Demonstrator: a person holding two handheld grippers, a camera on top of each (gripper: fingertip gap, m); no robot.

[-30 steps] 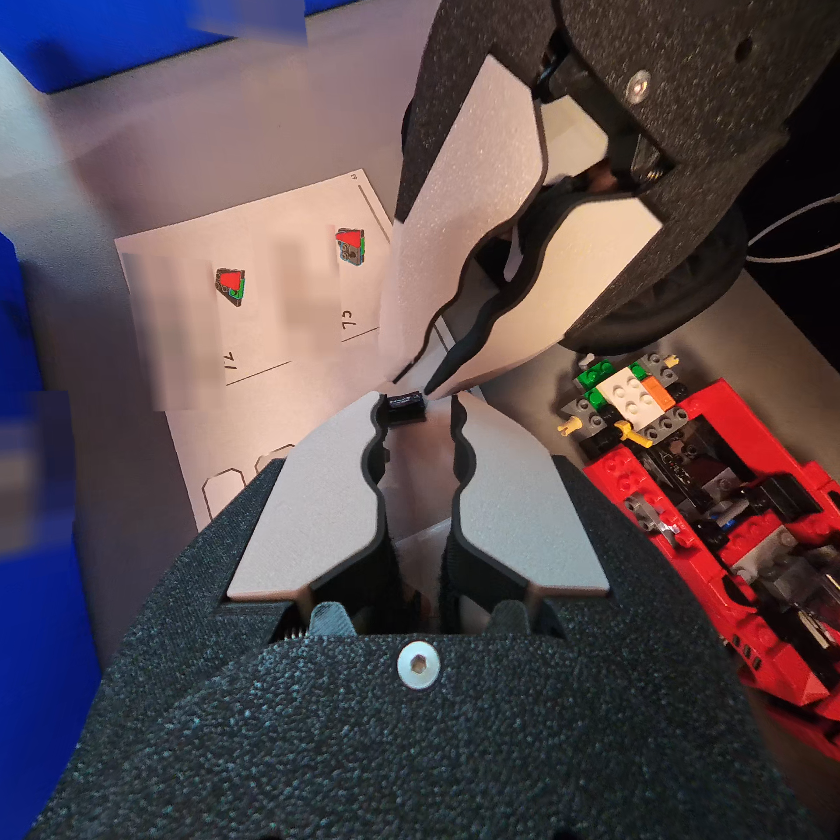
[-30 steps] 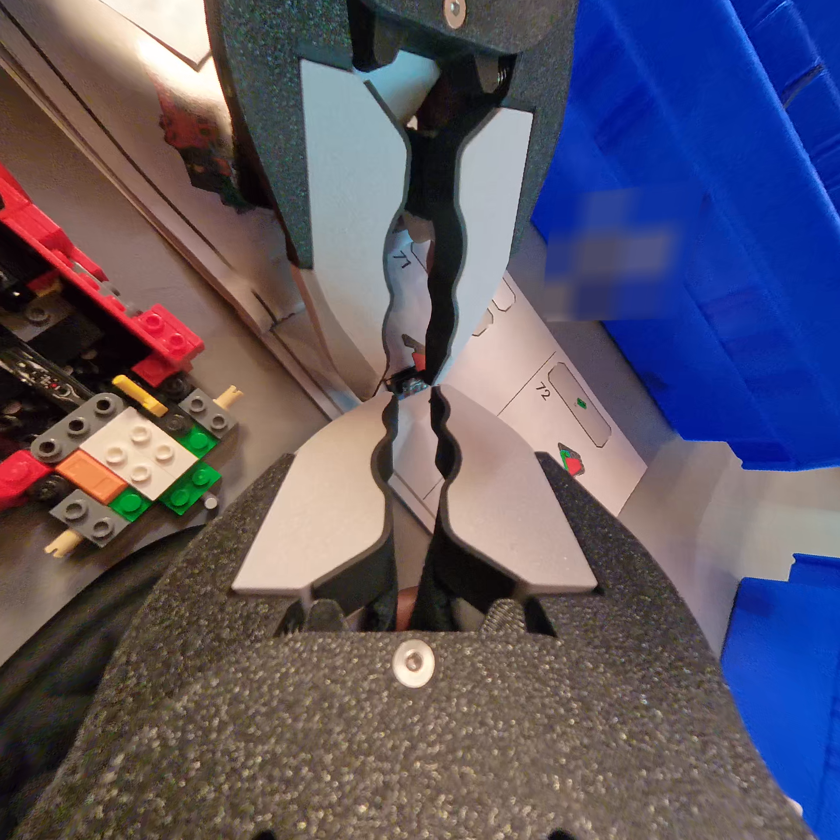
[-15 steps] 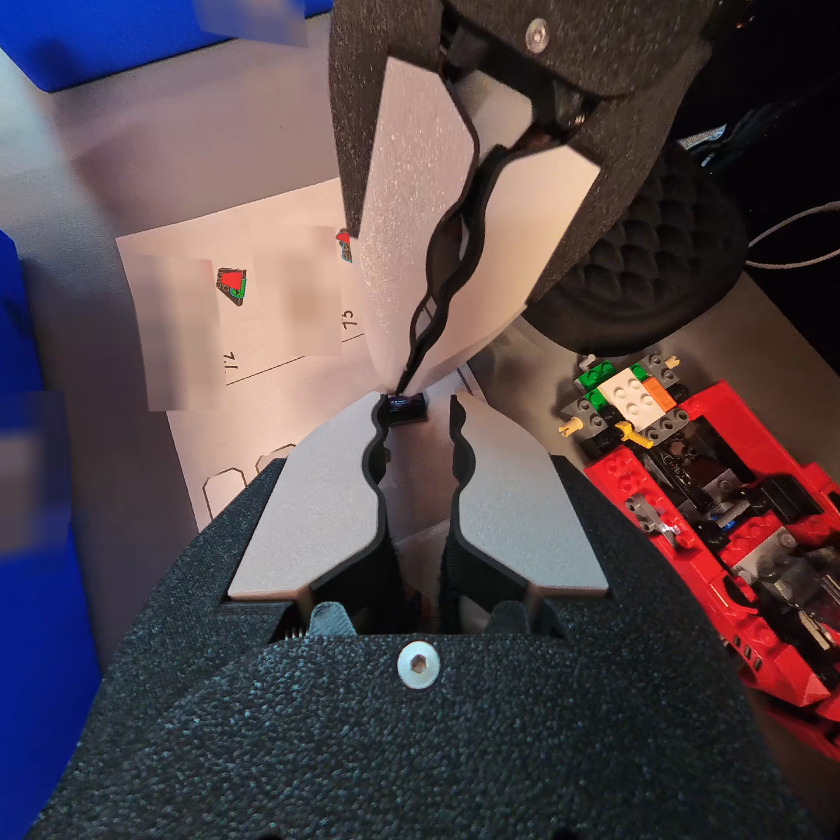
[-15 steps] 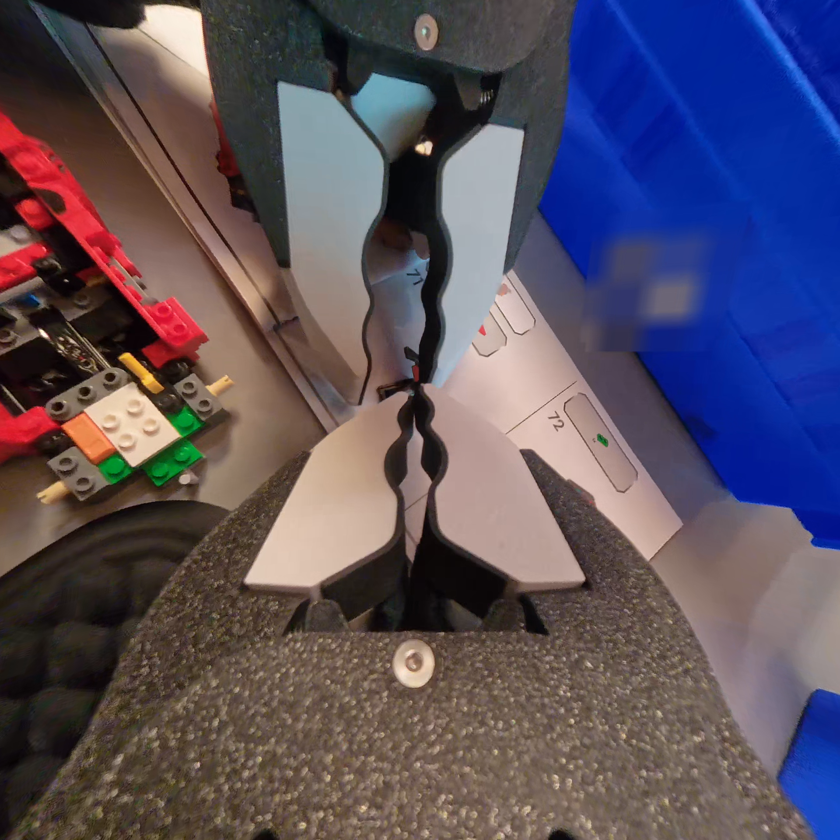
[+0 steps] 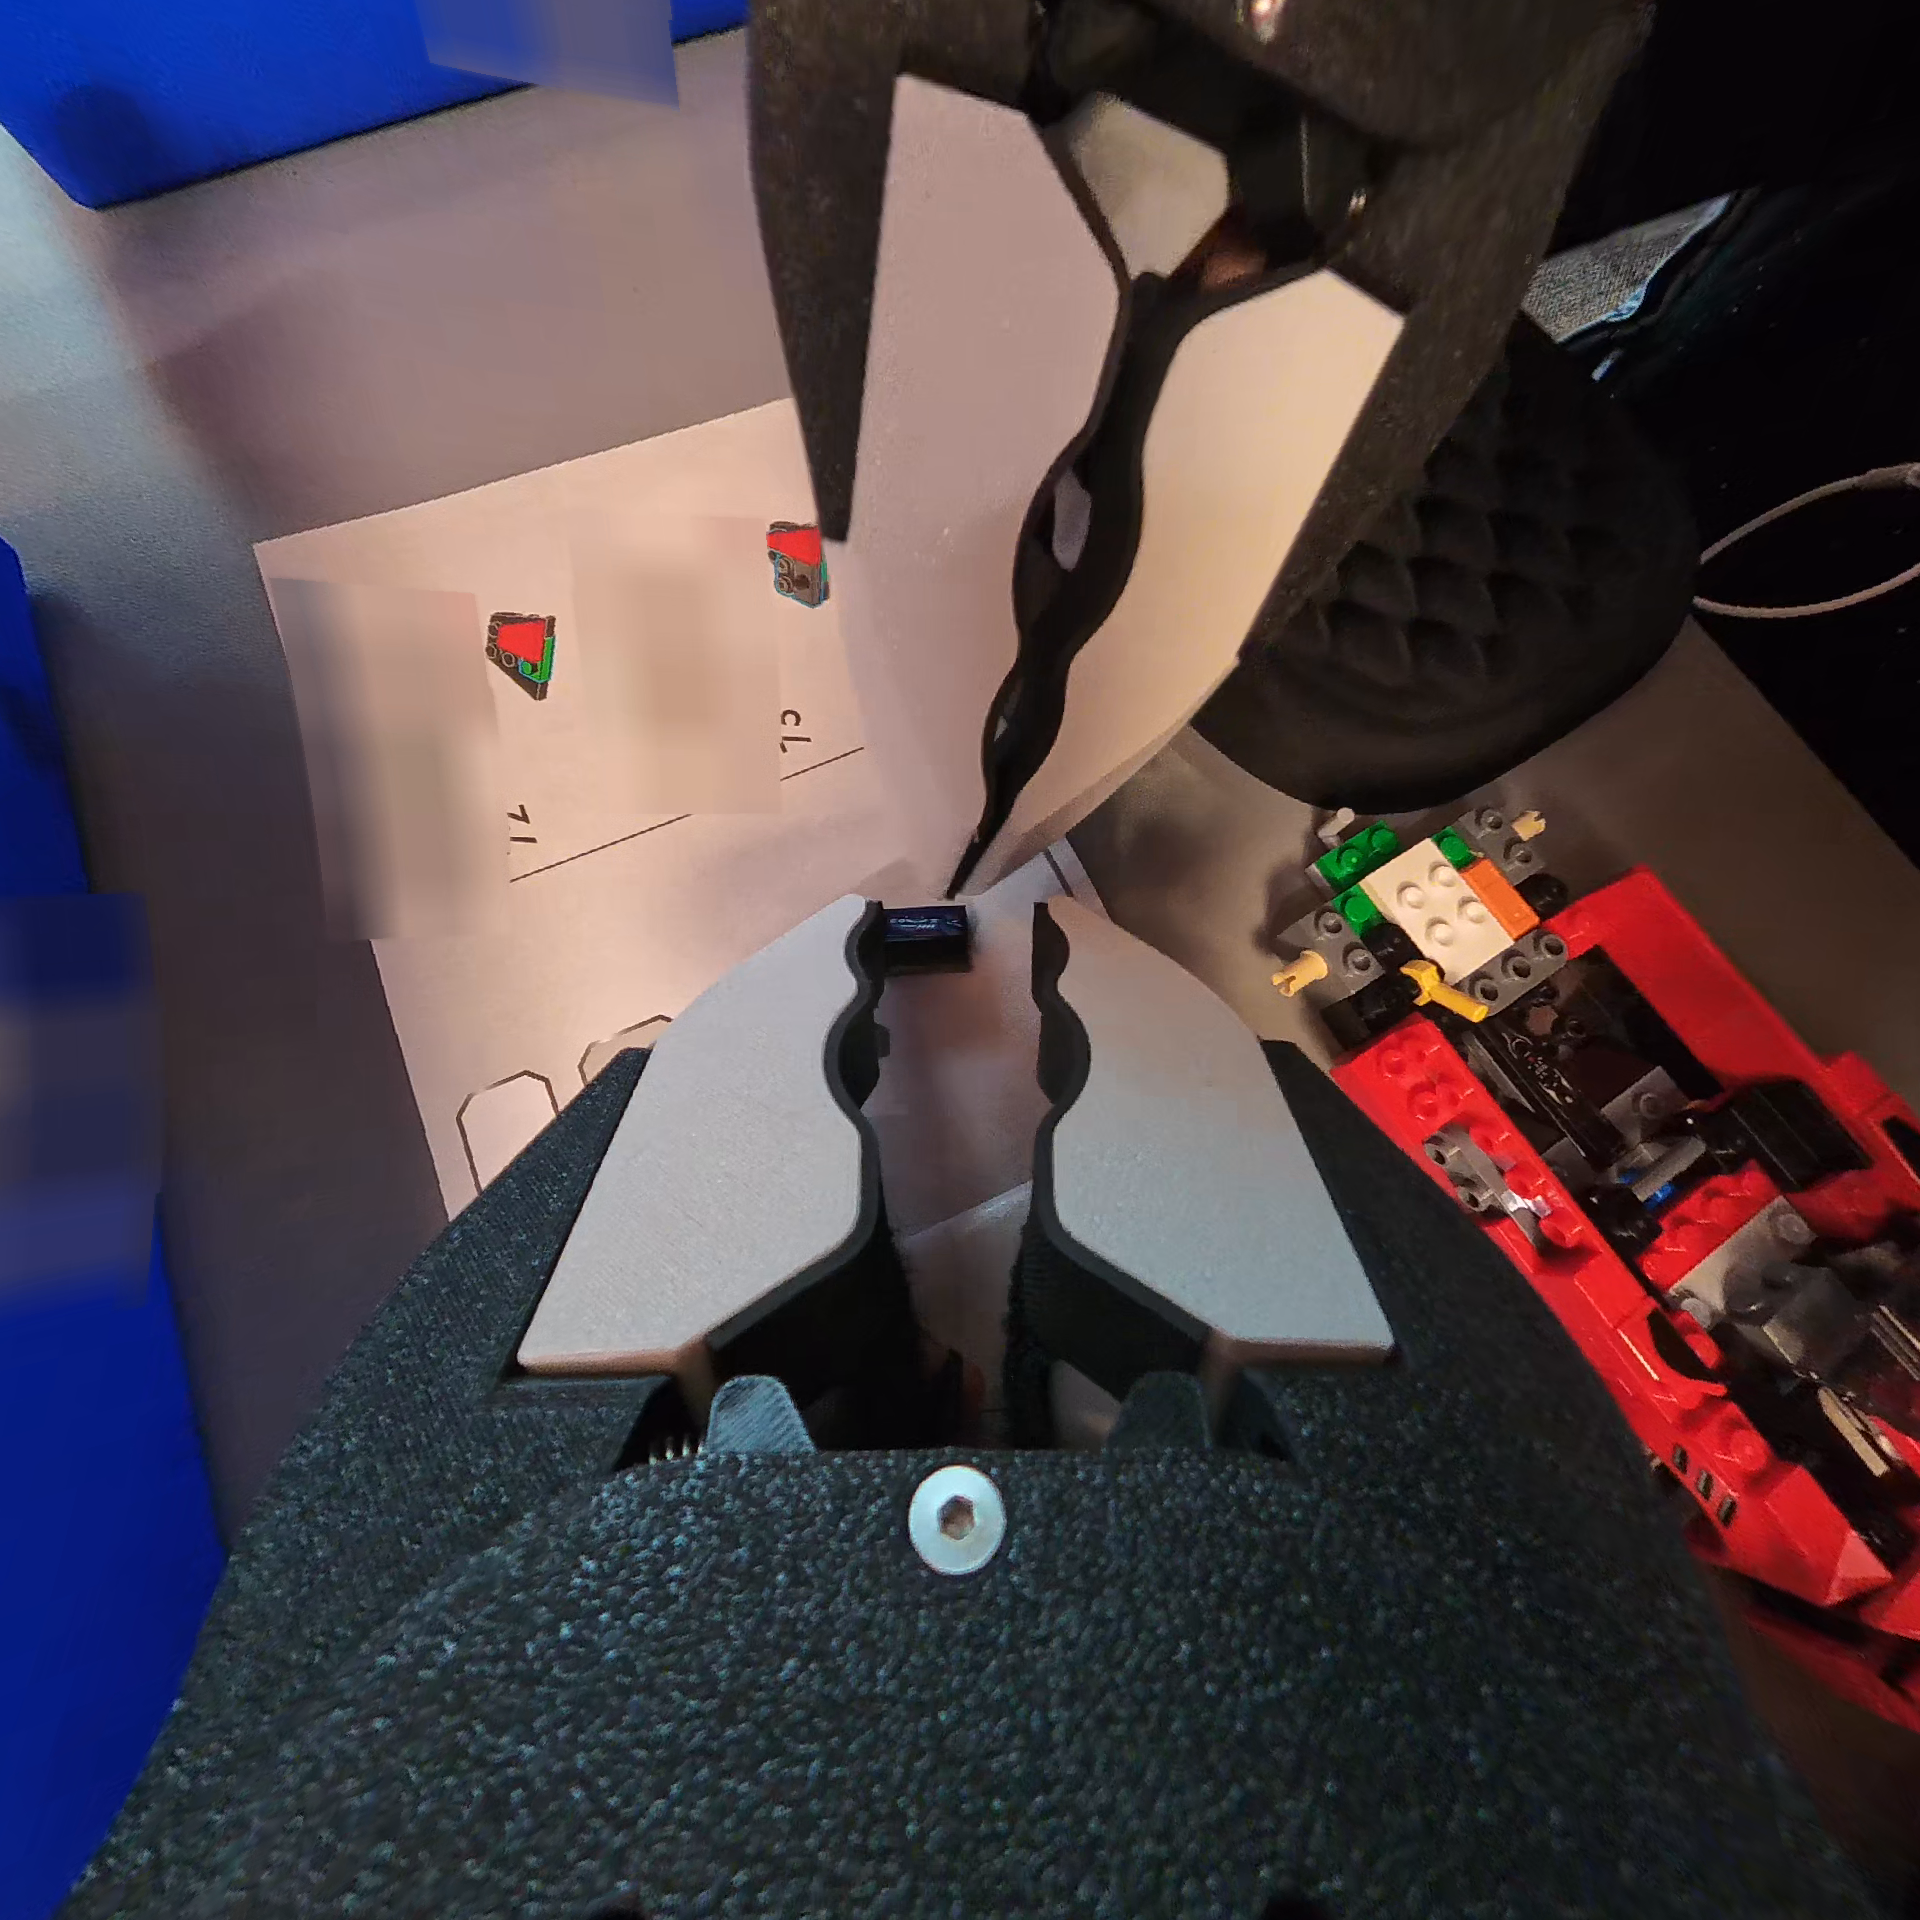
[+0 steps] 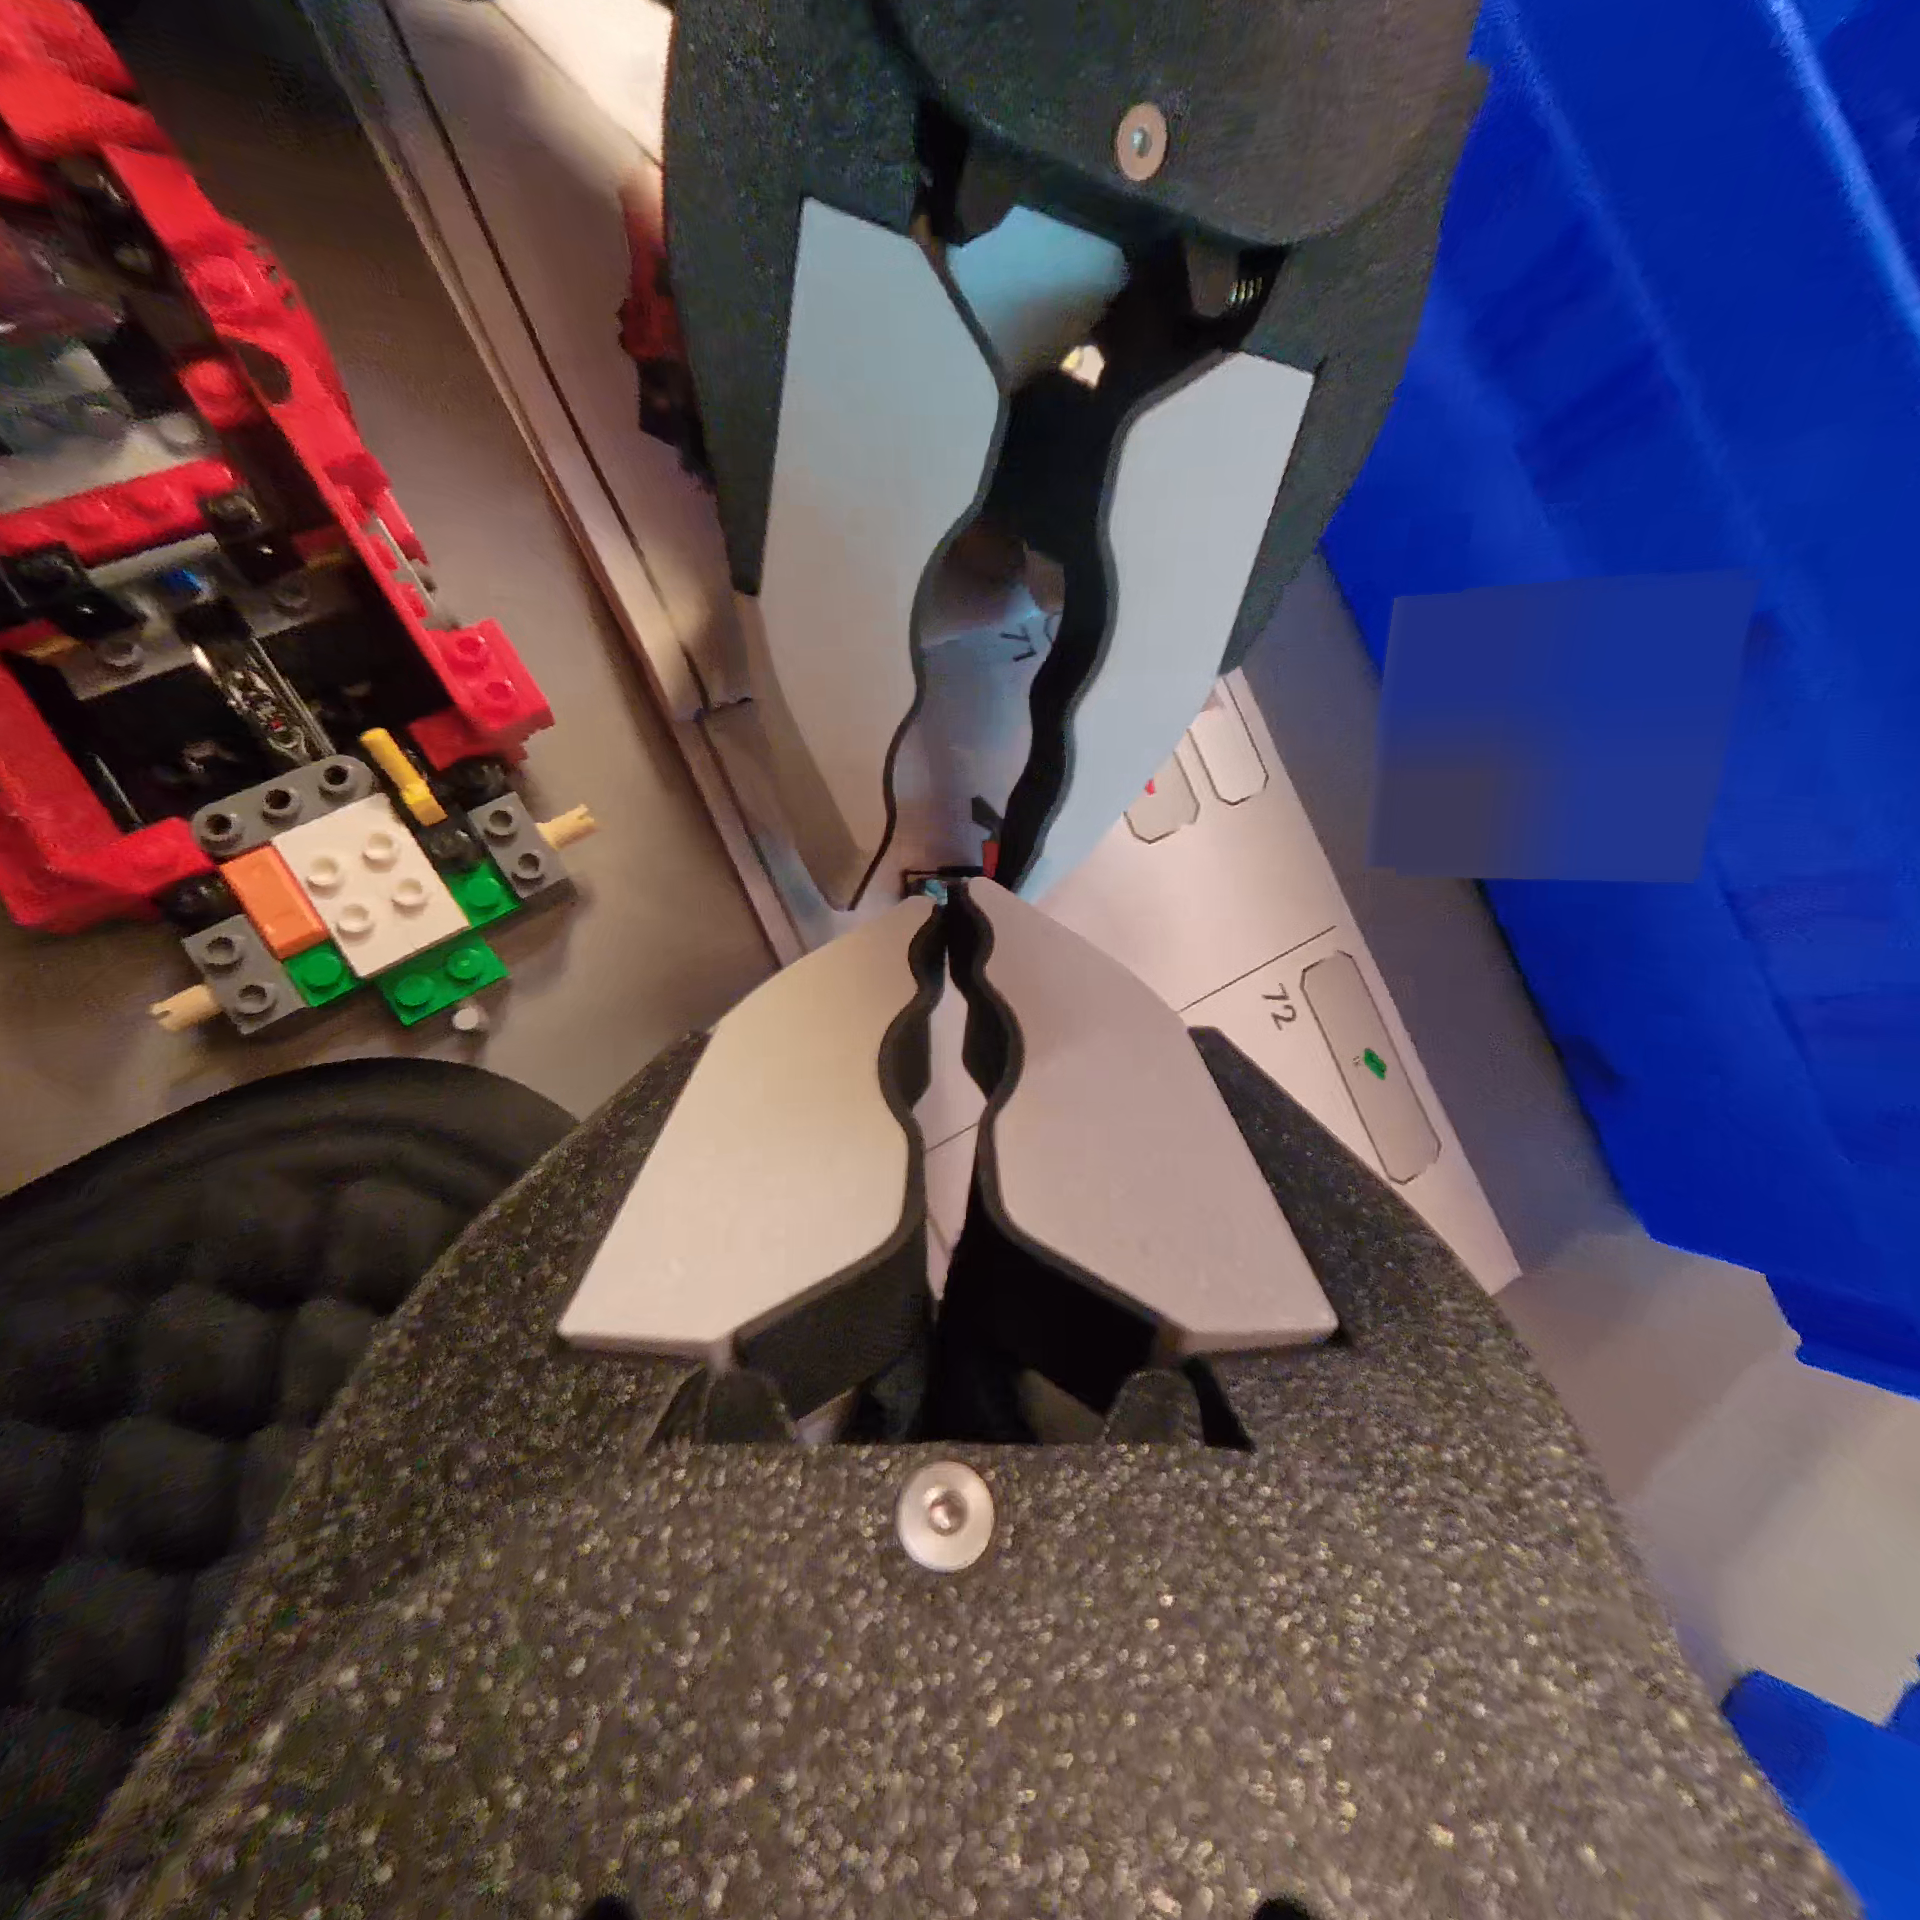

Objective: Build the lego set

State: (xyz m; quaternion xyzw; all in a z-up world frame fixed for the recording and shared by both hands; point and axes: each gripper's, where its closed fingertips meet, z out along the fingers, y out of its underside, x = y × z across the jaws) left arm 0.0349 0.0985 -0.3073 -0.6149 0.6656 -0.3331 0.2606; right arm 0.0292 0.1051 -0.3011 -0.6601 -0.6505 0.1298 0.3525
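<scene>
A small black lego piece [image 5: 925, 940] lies on the instruction sheet [image 5: 582, 935] between my left gripper's fingertips, against its left finger. My left gripper [image 5: 951, 920] is open around it, with a gap on the piece's right side. My right gripper [image 5: 961, 888] comes down from above, shut, its tips touching the piece's upper right corner. In the right wrist view my right gripper [image 6: 951, 914] is shut tip to tip with the left gripper [image 6: 940, 883], and the piece [image 6: 925, 885] barely shows. The red lego car [image 5: 1413, 1081] lies to the right.
The car's end carries a white, green, orange and grey plate cluster [image 5: 1423, 904], also in the right wrist view [image 6: 364, 873]. A black padded round object [image 5: 1455, 644] sits behind the car. Blue bins [image 6: 1662, 312] stand beside the sheet [image 6: 1247, 987], and another bin [image 5: 62, 1351] stands on the left. The tips of both grippers are at nearly the same place.
My right gripper closed from slightly open and swung more upright, its tips staying at the black piece. My left gripper and the piece have not moved.
</scene>
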